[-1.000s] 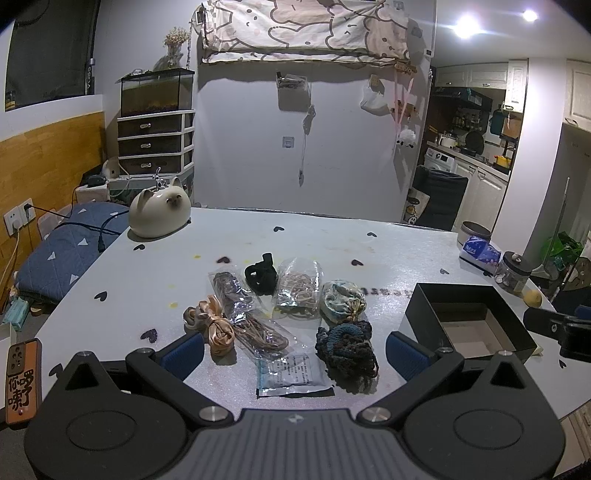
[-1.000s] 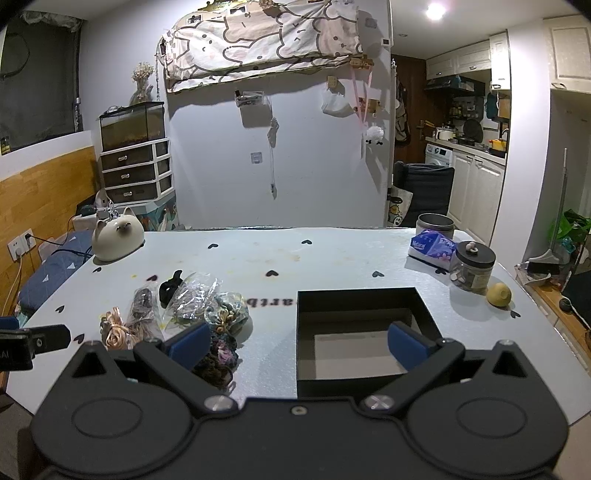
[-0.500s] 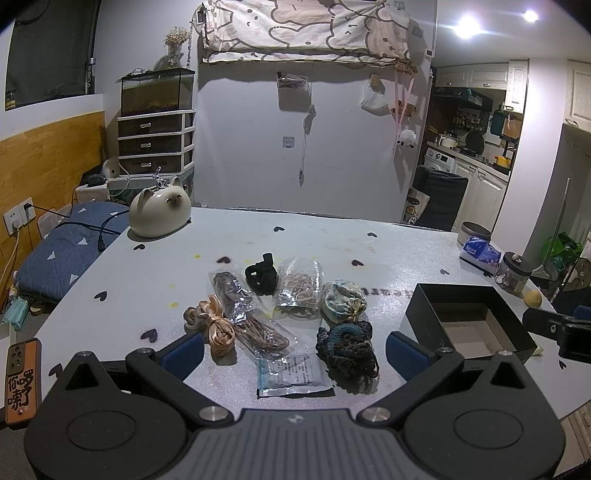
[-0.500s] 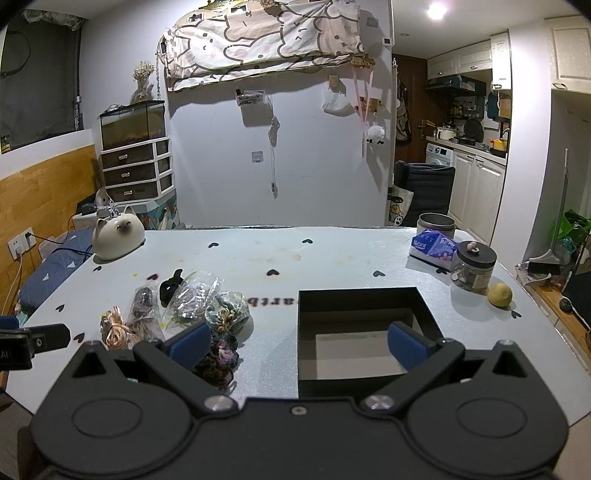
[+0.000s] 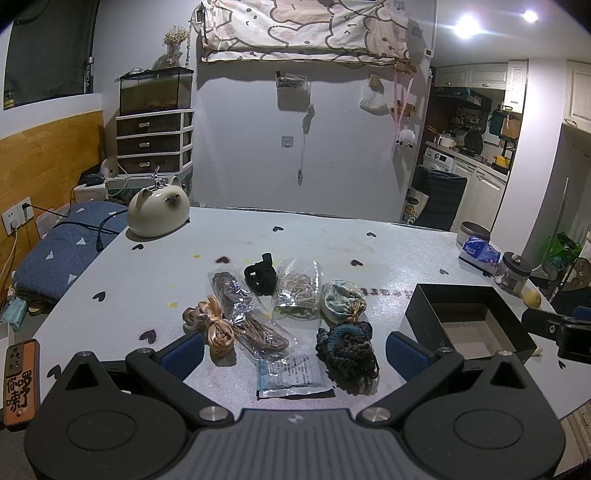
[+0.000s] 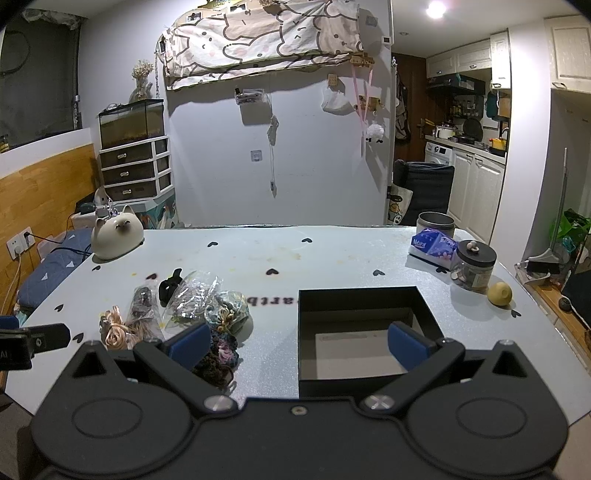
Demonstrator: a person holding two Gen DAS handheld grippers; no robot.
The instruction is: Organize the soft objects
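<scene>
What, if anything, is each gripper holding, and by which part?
Nothing is held. The left gripper and right gripper are both open, with the soft items on the table and the black box untouched.

a white wall (image 5: 240,155), drawers (image 5: 155,142), wood panelling (image 5: 48,155), bright ceiling lights (image 5: 466,25).

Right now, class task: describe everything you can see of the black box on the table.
The black box is an open, lidless, roughly square container that looks like stiff card, with matte black walls and a pale bare floor. It sits flat and upright on the table, right of the pile of soft items and apart from them. Nothing lies inside it. The right claw is open in front of it, with no contact visible.
</scene>
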